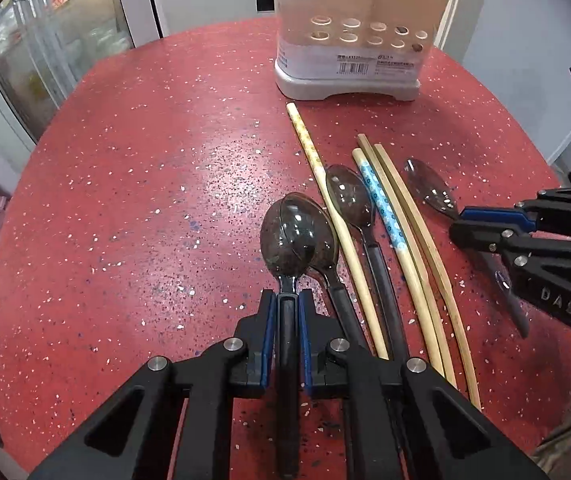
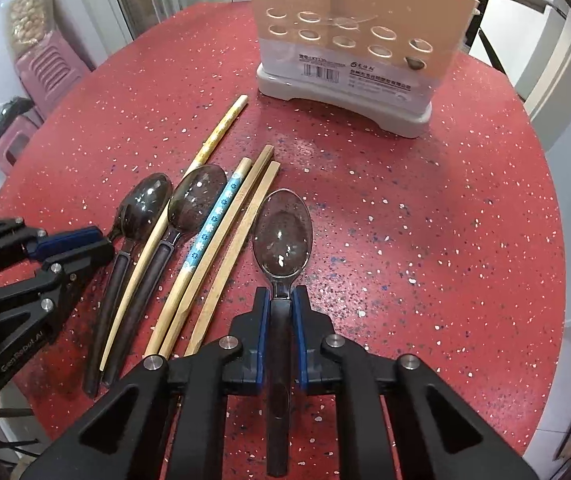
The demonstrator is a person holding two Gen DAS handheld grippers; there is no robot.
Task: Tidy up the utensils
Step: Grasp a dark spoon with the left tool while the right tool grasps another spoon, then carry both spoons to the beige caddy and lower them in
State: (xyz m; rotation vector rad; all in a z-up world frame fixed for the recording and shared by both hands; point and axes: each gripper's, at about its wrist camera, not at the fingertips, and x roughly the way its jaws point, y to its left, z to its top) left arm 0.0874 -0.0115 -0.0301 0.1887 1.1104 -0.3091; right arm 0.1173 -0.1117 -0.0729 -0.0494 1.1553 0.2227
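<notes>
A round red table (image 1: 145,184) speckled with white fills both views. At its far side stands a beige utensil holder (image 1: 349,40) with round holes, on a grey base. Chopsticks (image 1: 385,216) and smoky clear spoons (image 1: 351,196) lie side by side on the tabletop. The left gripper (image 1: 286,300) is clamped on one spoon's dark handle; the right gripper (image 2: 281,296) is clamped on another's. Pink stools (image 2: 45,68) and glass doors (image 1: 41,52) stand beyond the table.
</notes>
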